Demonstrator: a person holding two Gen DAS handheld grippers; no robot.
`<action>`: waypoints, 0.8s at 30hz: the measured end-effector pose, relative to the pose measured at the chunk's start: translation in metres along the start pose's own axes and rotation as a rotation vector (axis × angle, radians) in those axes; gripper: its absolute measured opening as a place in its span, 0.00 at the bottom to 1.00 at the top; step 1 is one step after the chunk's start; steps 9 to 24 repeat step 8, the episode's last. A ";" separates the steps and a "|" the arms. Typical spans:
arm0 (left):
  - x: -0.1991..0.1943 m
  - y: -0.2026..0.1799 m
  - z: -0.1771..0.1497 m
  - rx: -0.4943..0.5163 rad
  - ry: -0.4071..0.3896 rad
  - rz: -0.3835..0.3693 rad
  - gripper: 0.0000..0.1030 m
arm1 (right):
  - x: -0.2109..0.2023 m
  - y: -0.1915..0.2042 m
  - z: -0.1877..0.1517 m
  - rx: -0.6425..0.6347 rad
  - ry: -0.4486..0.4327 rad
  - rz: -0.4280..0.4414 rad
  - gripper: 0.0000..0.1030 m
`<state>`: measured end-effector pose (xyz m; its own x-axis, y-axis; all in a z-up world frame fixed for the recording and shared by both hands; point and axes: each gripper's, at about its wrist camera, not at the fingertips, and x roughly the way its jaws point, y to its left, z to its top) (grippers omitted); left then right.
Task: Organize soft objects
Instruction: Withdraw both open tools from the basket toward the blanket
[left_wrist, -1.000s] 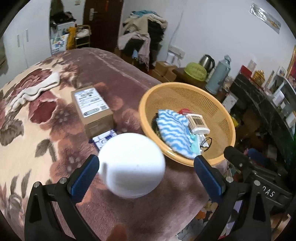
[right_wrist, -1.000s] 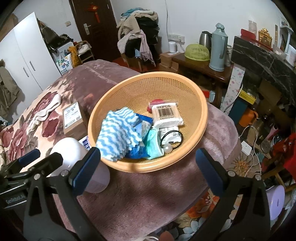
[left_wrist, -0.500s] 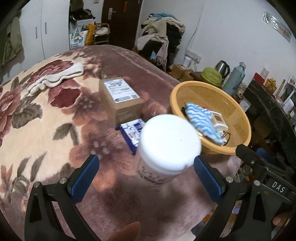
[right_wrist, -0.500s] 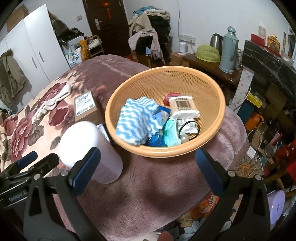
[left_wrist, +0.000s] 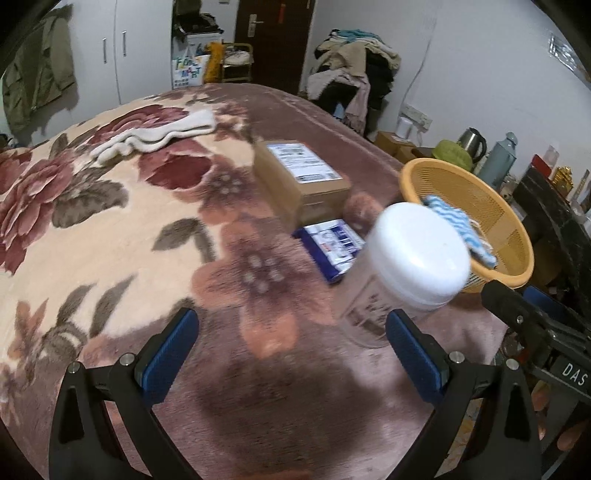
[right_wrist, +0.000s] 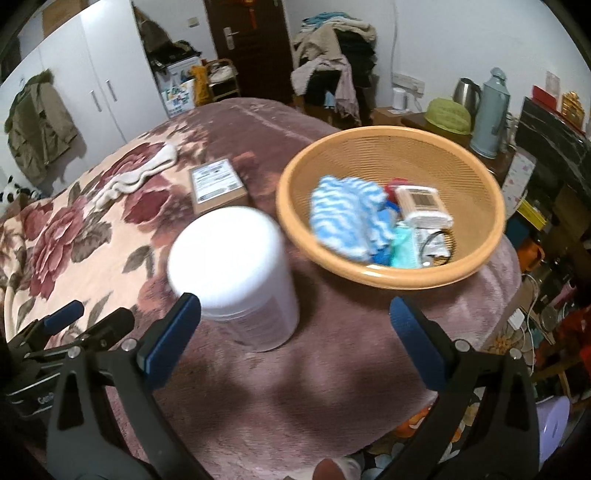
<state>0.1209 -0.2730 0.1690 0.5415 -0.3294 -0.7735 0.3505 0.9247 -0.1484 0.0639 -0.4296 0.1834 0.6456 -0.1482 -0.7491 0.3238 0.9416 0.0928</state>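
White towel (left_wrist: 155, 133) lies far across the blanket (left_wrist: 110, 240); both grippers (left_wrist: 291, 354) (right_wrist: 295, 332) gape empty near its edge.

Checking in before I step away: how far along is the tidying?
Done: blue striped cloth lies in the basket. In hand: nothing; left gripper and right gripper are open. Left: white socks on the blanket.

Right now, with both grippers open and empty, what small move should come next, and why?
Probably swing the left gripper toward the white socks lying loose on the floral blanket. They look like the only soft item outside the orange basket, which already holds the blue striped cloth. The right gripper is nearer the basket.
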 end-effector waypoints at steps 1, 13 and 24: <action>0.000 0.007 -0.003 -0.005 0.003 0.011 0.99 | 0.003 0.006 -0.002 -0.008 0.006 0.010 1.00; 0.001 0.051 -0.026 -0.043 0.016 0.063 0.99 | 0.012 0.045 -0.022 -0.078 0.028 0.049 1.00; 0.001 0.051 -0.026 -0.043 0.016 0.063 0.99 | 0.012 0.045 -0.022 -0.078 0.028 0.049 1.00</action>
